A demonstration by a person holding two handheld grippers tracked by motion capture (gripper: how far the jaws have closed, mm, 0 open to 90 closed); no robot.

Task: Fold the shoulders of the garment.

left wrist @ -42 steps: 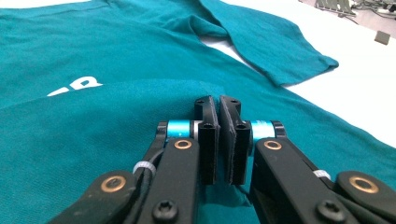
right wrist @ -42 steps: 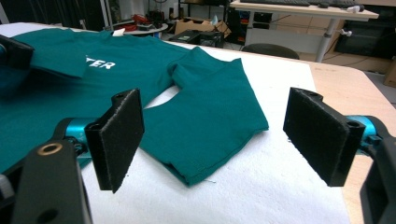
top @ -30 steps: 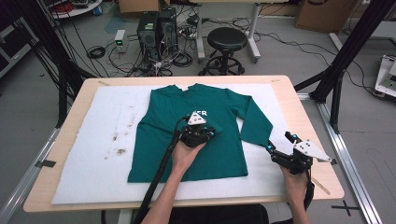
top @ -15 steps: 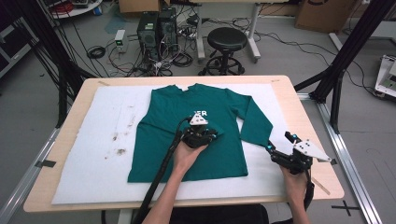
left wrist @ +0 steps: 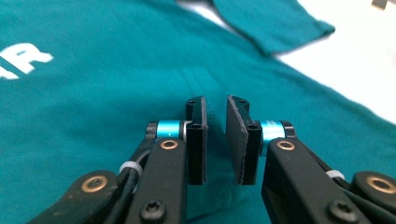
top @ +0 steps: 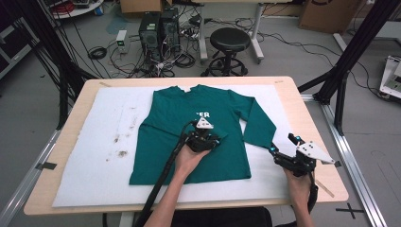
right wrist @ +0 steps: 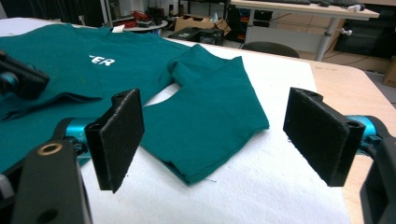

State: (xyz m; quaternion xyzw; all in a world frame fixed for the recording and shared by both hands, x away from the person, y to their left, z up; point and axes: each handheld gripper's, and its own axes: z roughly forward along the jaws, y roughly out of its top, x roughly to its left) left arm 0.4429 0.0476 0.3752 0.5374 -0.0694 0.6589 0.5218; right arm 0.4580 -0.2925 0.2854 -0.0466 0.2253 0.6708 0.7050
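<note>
A dark green long-sleeved cotton shirt (top: 189,137) lies flat on white padding (top: 94,156) mid-frame on the wooden desk (top: 302,104). Left tongs (left wrist: 215,140) sit nearly closed, pinching a fold of shirt fabric. Right tongs (right wrist: 215,140), lower right, gape wide beside the sleeve cuff (right wrist: 210,158).

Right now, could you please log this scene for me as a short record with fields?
Surface: white mat on a wooden table
Garment: green long-sleeved shirt, spread flat, white lettering on the chest
Left gripper: over the shirt's middle, jaws nearly closed with a ridge of fabric between them
Right gripper: jaws wide apart, aimed at the sleeve cuff, holding nothing
Mat marks: brown stains left of the shirt
</note>
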